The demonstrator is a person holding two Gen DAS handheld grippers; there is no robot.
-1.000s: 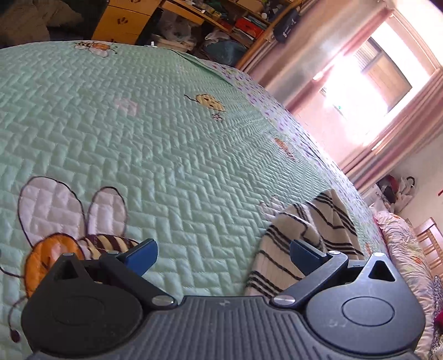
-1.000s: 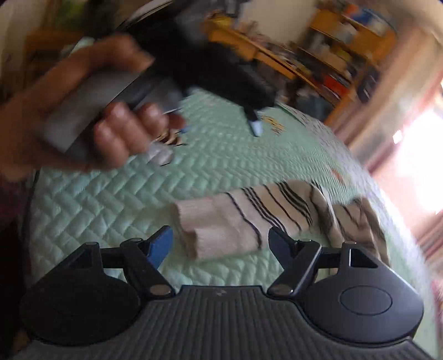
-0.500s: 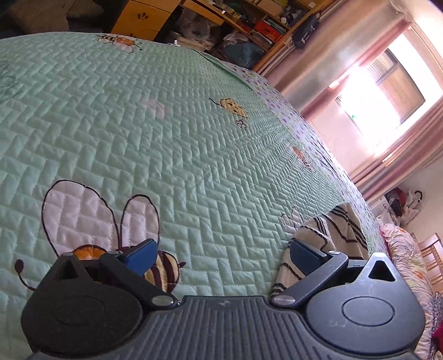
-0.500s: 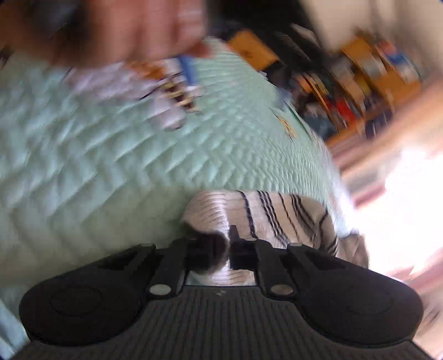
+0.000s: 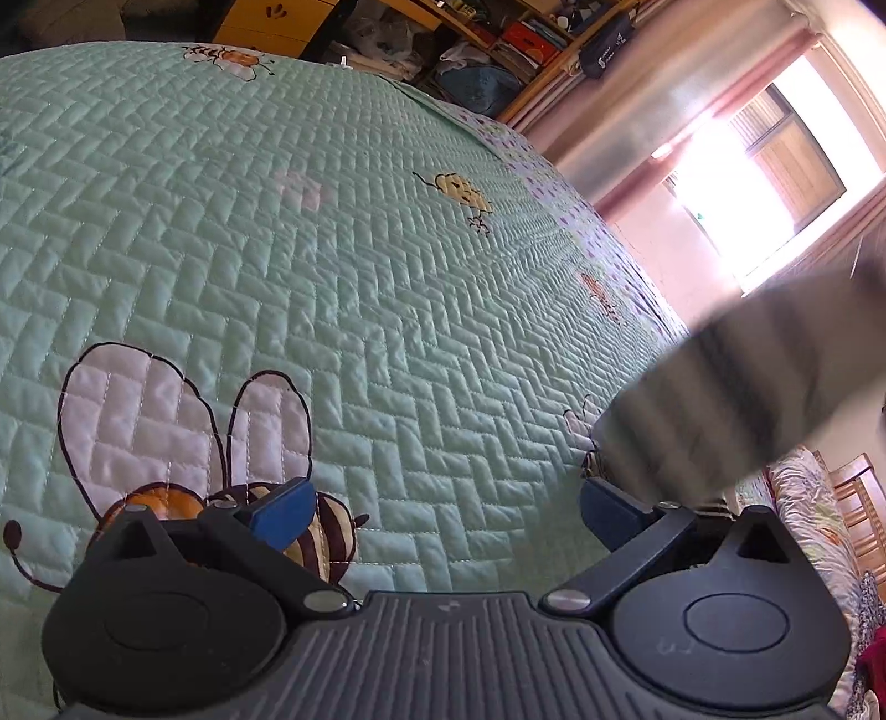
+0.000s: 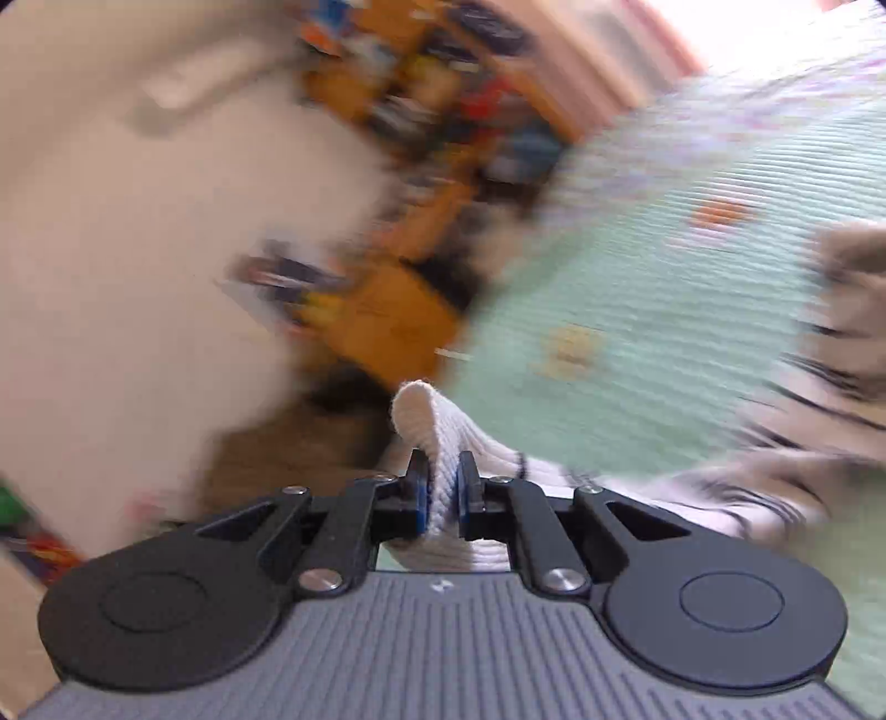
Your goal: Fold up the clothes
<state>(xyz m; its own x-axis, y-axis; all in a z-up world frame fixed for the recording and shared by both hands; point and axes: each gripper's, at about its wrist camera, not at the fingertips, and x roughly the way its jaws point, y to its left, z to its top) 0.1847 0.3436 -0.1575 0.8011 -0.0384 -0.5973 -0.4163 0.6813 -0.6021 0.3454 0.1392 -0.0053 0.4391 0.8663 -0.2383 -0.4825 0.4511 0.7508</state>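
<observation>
Right gripper (image 6: 440,487) was clamped on the white cuff end of the striped garment (image 6: 437,437), with the knit pinched between both blue pads (image 6: 419,490) and a fold of it poking up past the fingertips. Its jaws had just closed onto that cloth. The rest of the garment trailed off to the right of that view, lifted above the green quilted bedspread (image 6: 637,266); the frame was heavily motion-blurred. In the left wrist view the same garment showed as a blurred grey striped band hanging over the bedspread's right edge. Left gripper (image 5: 443,512) was spread wide with nothing between its pads, hovering low over the bedspread beside the embroidered bee (image 5: 183,443) near the near edge. Cluttered shelves (image 5: 498,39) stood beyond the far edge.
</observation>
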